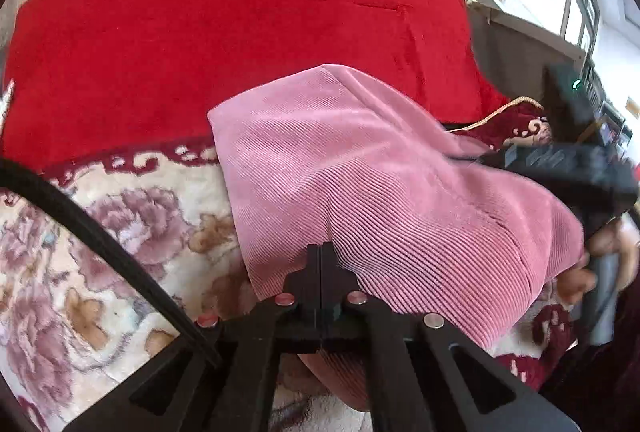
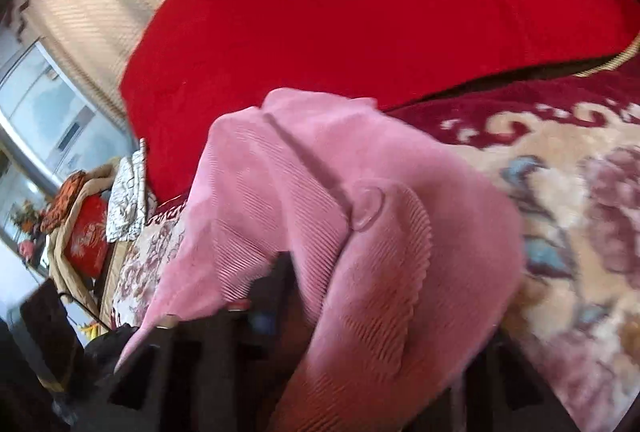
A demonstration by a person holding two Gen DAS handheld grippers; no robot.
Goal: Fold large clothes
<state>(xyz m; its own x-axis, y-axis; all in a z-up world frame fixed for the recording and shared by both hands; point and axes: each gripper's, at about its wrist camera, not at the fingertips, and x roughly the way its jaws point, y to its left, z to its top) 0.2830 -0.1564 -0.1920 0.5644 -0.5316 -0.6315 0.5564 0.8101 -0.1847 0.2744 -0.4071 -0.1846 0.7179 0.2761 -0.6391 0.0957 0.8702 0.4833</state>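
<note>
your left gripper point(image 1: 321, 252) is clenched on the pink corduroy garment point(image 1: 372, 171). your right gripper point(image 2: 304, 272) is mostly hidden under the cloth, its grasp unclear. the garment looks soft and floppy, so take it by edges or corners.

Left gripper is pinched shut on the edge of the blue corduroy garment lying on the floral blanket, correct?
Not quite: the corduroy garment is pink, not blue. The left wrist view shows it. The rest holds: the left gripper is pinched shut on its edge, and it lies on the floral blanket.

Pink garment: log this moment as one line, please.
pink corduroy garment on floral blanket | left gripper shut on its near edge | right gripper draped by it, jaws unclear | red quilt behind
</note>
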